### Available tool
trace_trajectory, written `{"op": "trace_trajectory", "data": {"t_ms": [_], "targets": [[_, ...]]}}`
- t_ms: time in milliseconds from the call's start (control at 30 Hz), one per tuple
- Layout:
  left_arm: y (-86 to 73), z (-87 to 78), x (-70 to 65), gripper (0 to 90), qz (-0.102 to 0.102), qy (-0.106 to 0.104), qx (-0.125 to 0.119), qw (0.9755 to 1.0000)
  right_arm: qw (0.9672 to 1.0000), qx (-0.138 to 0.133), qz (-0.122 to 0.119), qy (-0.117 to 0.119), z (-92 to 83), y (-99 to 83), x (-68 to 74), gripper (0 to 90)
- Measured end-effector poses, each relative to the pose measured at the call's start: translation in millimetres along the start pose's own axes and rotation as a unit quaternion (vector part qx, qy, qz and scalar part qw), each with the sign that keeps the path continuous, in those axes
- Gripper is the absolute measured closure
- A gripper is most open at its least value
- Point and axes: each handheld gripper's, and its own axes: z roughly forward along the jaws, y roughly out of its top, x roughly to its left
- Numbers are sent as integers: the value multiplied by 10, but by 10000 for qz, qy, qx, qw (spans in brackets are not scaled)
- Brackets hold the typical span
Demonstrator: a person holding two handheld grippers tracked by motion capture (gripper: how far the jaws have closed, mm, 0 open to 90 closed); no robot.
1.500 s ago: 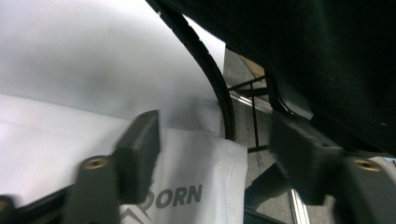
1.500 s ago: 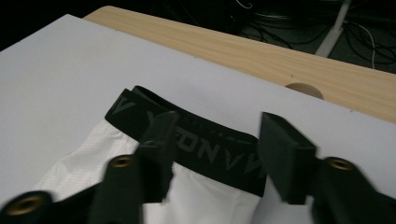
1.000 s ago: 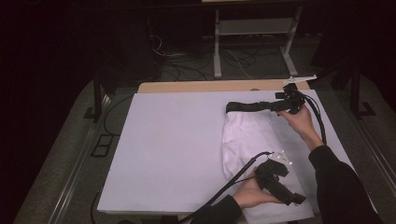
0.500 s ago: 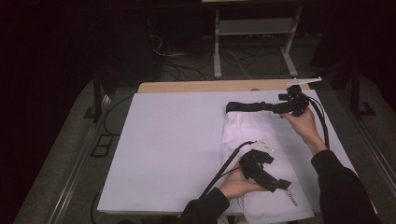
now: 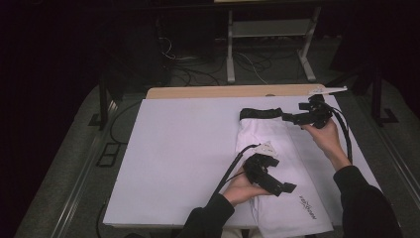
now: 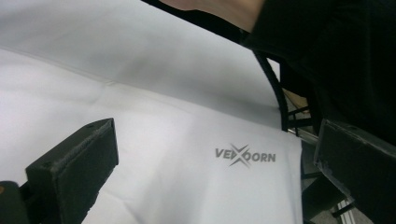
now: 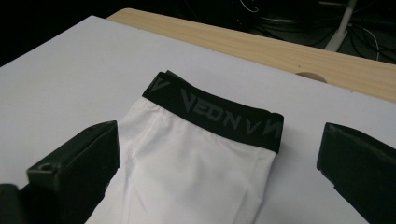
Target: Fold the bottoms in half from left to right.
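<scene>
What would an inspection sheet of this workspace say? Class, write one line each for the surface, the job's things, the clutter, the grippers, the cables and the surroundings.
Surface: white sheet over a wooden table.
Job's things: folded white garment lying flat, black waistband at its far end, printed logo near the person.
Clutter: nothing seen.
Grippers: left gripper open above the garment; right gripper open beside the waistband.
Cables: one cable trails from the left gripper; more lie on the floor.
Surroundings: dark room, metal stand beyond the table.

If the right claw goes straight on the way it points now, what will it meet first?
Probably the black waistband of the white garment: in the right gripper view it lies straight ahead between the open jaws of the right claw. Depth is unclear, so the claw may touch the white fabric first.
</scene>
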Motion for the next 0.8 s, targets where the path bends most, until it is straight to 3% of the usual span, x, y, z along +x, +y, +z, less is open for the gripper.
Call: {"op": "trace_trajectory", "data": {"t_ms": [800], "targets": [[7, -219, 273, 0, -123, 320, -242, 9991, 10000, -42, 0, -18, -126, -199, 76, 0]]}}
